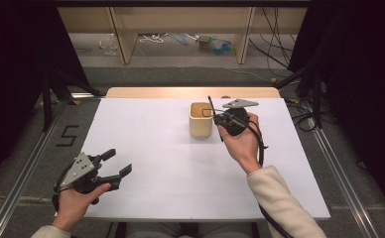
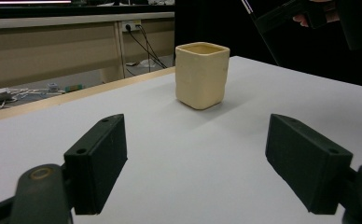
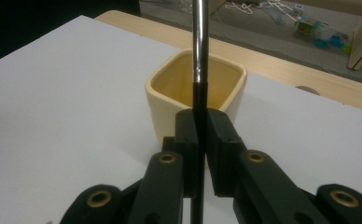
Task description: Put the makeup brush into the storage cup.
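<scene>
Right gripper (image 3: 198, 128) around rod (image 3: 199, 37)

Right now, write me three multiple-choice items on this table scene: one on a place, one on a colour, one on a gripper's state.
1. Where does the cup stand on the white table?
A. at the near left corner
B. toward the far edge, just left of the right gripper
C. on the floor

2. What colour is the cup?
A. cream
B. blue
C. red

3. How is the left gripper?
A. shut on the cup
B. shut on a thin rod
C. open, holding nothing

Answers:
1 B, the high view shows it far from the person, beside the right gripper.
2 A, its walls are pale cream in the left gripper view.
3 C, its jaws stand wide apart over bare table, while the right gripper clamps the thin rod.
</scene>
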The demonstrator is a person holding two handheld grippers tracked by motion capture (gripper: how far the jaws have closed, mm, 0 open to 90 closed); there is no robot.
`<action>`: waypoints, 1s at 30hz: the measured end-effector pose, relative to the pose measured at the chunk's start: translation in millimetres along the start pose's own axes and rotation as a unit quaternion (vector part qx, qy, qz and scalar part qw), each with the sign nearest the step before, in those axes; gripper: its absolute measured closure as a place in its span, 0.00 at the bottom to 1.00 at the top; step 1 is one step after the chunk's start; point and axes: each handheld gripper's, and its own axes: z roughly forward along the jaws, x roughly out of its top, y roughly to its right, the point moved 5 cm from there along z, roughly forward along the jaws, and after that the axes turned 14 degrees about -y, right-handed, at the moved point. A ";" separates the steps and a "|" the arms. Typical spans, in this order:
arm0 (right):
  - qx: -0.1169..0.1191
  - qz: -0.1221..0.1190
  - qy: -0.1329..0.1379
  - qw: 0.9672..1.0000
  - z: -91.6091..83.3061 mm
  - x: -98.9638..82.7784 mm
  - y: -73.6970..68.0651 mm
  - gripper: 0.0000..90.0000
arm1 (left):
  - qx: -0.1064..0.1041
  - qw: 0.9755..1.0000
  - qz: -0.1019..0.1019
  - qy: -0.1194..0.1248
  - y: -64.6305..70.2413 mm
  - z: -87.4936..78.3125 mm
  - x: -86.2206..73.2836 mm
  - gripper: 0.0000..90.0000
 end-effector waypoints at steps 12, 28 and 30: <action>0.002 0.005 0.007 1.000 0.5 5.3 -1.5 0.94 | 0.000 1.000 0.001 0.000 -0.1 0.0 -0.1 0.23; 0.004 0.007 0.016 1.000 0.2 10.9 -3.9 0.94 | 0.000 1.000 0.001 -0.002 0.1 0.3 -0.3 0.23; 0.003 0.006 0.019 1.000 0.4 12.0 -4.1 0.94 | 0.000 1.000 0.002 -0.002 0.1 0.4 -0.3 0.23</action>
